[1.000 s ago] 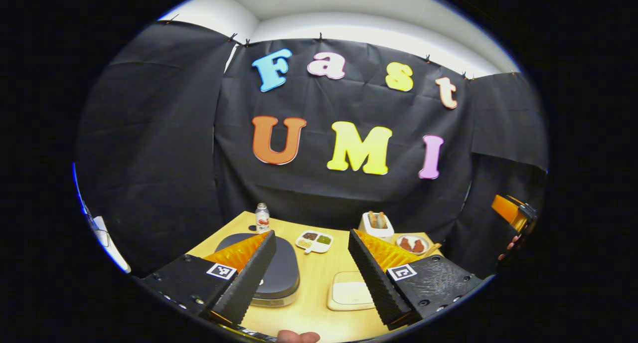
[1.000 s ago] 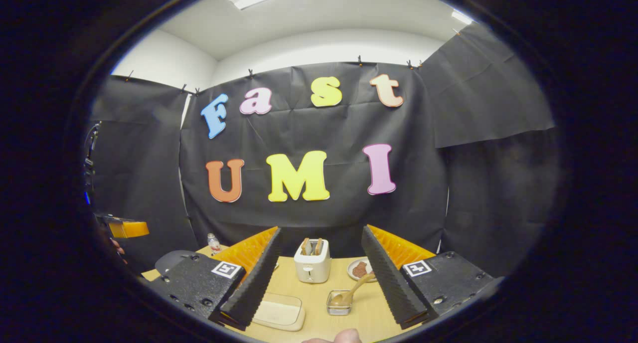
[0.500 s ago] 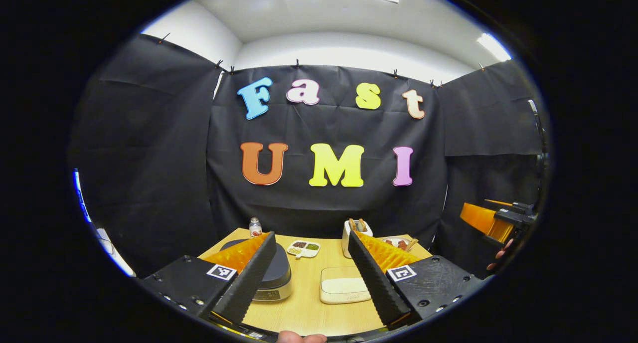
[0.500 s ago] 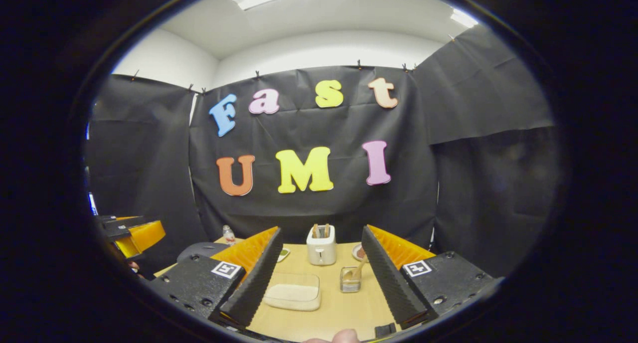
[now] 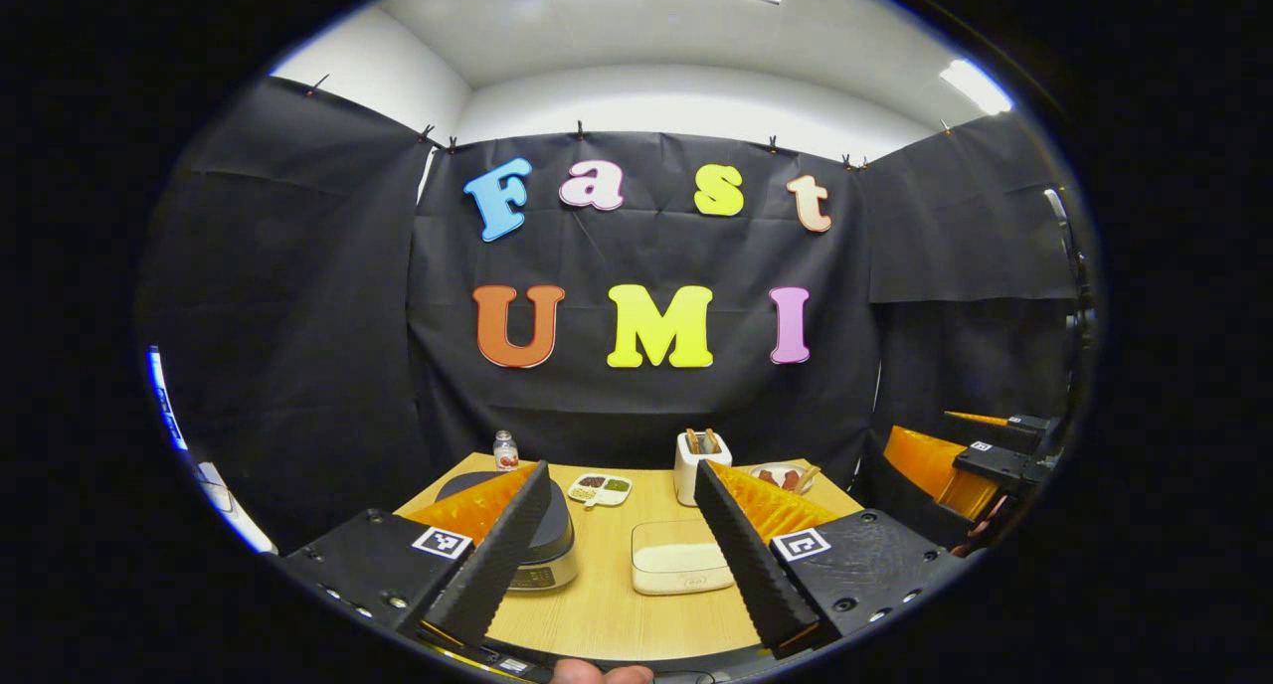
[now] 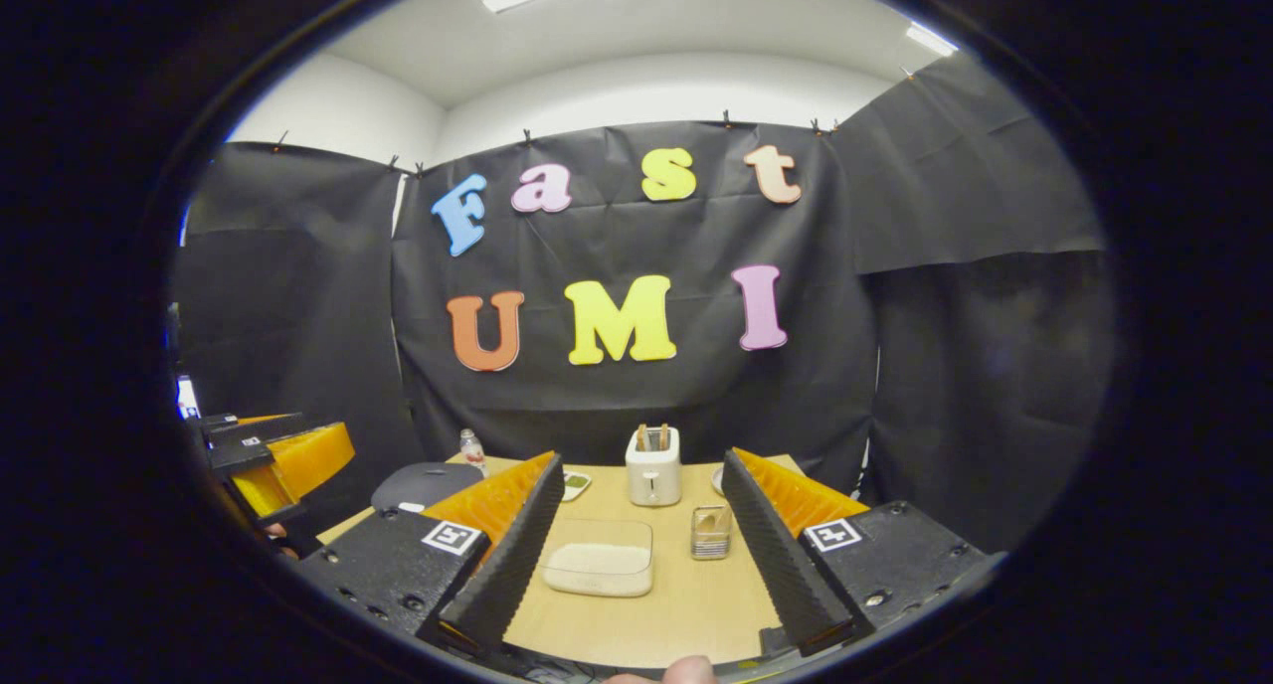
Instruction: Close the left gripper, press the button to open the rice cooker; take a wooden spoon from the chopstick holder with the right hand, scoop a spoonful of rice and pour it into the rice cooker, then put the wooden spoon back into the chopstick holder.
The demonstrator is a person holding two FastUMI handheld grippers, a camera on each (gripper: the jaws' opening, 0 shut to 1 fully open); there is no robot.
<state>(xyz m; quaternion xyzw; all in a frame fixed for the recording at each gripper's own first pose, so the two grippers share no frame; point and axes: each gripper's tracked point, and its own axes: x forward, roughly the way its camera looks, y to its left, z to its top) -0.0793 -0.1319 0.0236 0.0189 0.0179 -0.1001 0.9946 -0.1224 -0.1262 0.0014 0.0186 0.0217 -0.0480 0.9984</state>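
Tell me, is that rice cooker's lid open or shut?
Shut: the rice cooker's dark lid lies flat on its body, left claw open in front.

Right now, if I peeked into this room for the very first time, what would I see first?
You'd first notice the wooden table in front of a black cloth wall. In the middle sits a white box of rice, with a white toaster behind it, and a dark-lidded rice cooker at the left, lid shut. Up close, the left gripper and the right gripper both hang open above the table's near edge.

Closed dark-lidded rice cooker [image 5: 550, 542] left on table; rice tray [image 5: 680, 570] centre.
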